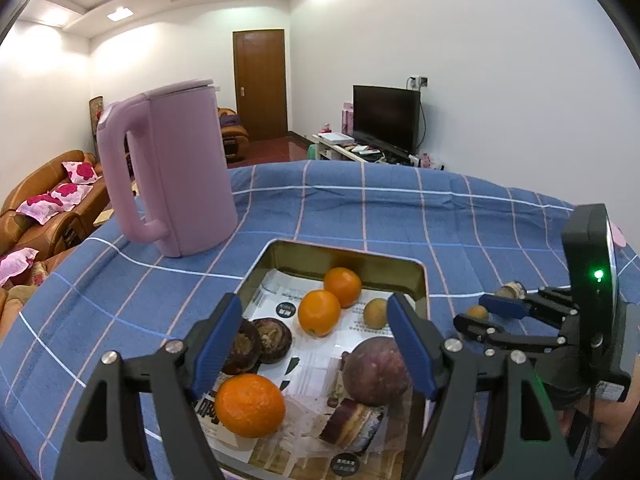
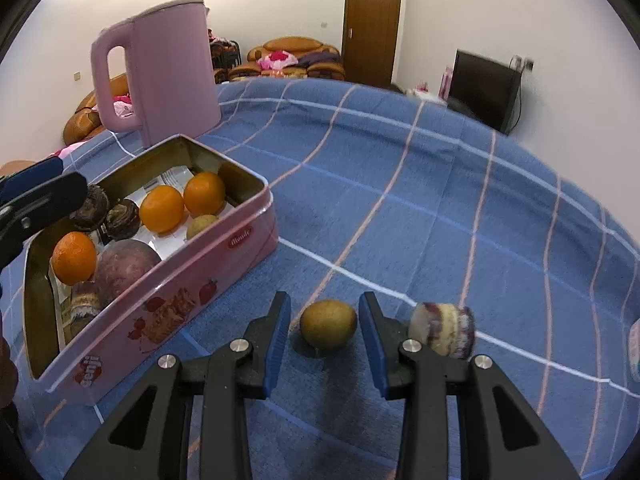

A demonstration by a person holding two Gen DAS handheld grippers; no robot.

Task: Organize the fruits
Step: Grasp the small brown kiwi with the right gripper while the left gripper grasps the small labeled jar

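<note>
Olive-brown fruit point(image 2: 328, 324): between the right gripper point(image 2: 324, 344) pads — untouched, jaws apart.
Grip: centre, squeeze gently.
Left gripper point(image 1: 316, 344): open, empty — over the tin point(image 2: 256, 216).

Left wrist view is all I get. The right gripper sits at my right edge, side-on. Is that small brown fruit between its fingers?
Observer: Yes. The small brown fruit lies on the blue cloth between the right gripper fingers. There are gaps on both sides, so the pads are not touching it.
Operator: And the layered thing next to it?
Observer: The layered cake piece sits on the cloth outside the jaws, just past the finger on the picture's right.
Operator: Tin clearance?
Observer: The tin shows a pink outer wall to the gripper's left, clear of the fingers.
</note>
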